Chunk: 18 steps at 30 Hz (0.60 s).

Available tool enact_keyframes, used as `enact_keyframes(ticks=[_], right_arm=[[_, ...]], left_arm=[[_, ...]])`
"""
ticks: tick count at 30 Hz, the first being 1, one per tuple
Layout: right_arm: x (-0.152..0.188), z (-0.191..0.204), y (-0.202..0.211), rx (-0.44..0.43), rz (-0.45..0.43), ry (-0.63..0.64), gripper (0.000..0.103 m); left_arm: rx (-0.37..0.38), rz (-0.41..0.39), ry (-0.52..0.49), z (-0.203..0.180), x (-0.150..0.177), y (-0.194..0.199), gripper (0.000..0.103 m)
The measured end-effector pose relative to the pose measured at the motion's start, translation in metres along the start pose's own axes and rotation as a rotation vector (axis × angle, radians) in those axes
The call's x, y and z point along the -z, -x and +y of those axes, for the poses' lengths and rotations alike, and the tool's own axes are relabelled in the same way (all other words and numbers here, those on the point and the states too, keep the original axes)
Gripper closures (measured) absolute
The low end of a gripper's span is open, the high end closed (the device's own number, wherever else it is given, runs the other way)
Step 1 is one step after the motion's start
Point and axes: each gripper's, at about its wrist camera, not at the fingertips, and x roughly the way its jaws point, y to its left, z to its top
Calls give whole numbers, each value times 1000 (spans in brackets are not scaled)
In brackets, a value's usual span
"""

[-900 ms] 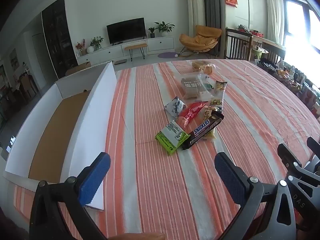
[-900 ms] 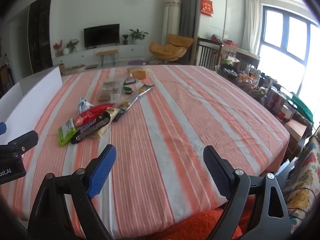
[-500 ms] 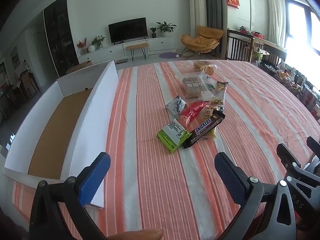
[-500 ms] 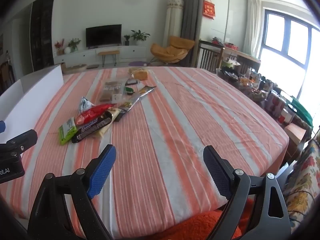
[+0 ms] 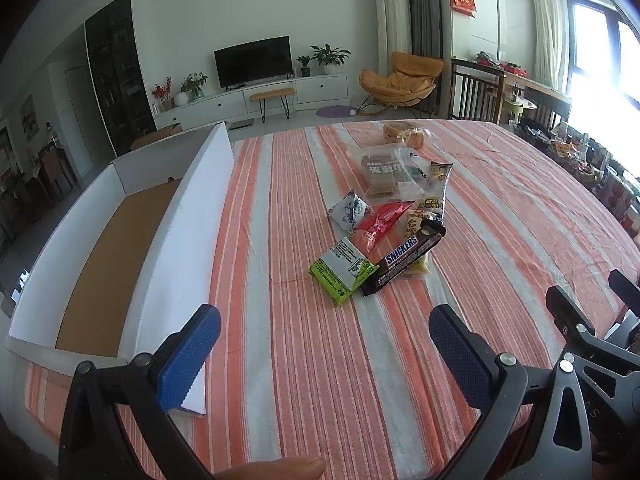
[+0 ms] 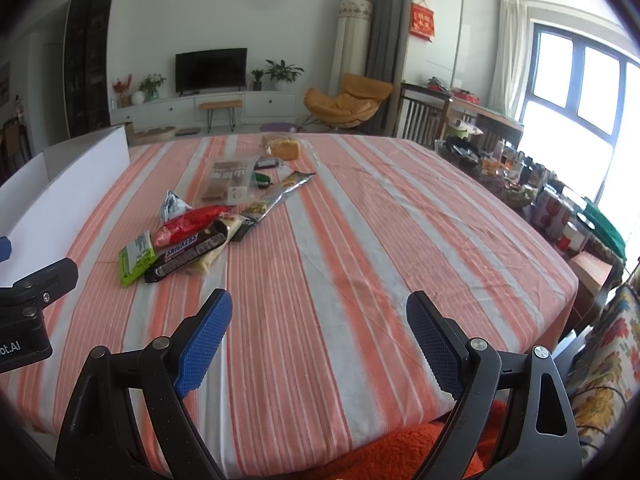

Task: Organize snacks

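Note:
A pile of snacks lies mid-table: a green packet (image 5: 342, 270), a Snickers bar (image 5: 404, 258), a red packet (image 5: 382, 220), a white-blue packet (image 5: 347, 211), a clear bag of biscuits (image 5: 380, 170), a long silver-yellow packet (image 5: 436, 188) and bread (image 5: 404, 134). The same Snickers bar (image 6: 188, 254) and green packet (image 6: 136, 258) show in the right wrist view. A white open box (image 5: 180, 240) with a brown floor stands at the left. My left gripper (image 5: 320, 356) is open and empty, short of the pile. My right gripper (image 6: 318, 344) is open and empty, to the right of the pile.
The table has an orange-and-white striped cloth (image 6: 360, 240). The right gripper's body (image 5: 592, 344) shows at the left wrist view's right edge. A cluttered side table (image 6: 520, 184) and a floral chair (image 6: 604, 360) stand to the right.
Both grippers have shifted slightly; the view has risen a little. The jaws stay open and the snacks have not moved.

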Motion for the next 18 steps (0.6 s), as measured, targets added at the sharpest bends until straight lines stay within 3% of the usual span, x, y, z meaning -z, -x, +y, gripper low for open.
enact_keyframes(ticks=[18], right_arm=[[1, -1, -6, -5, 15, -8, 12]], left_arm=[[7, 19, 6, 1, 5, -7, 0]])
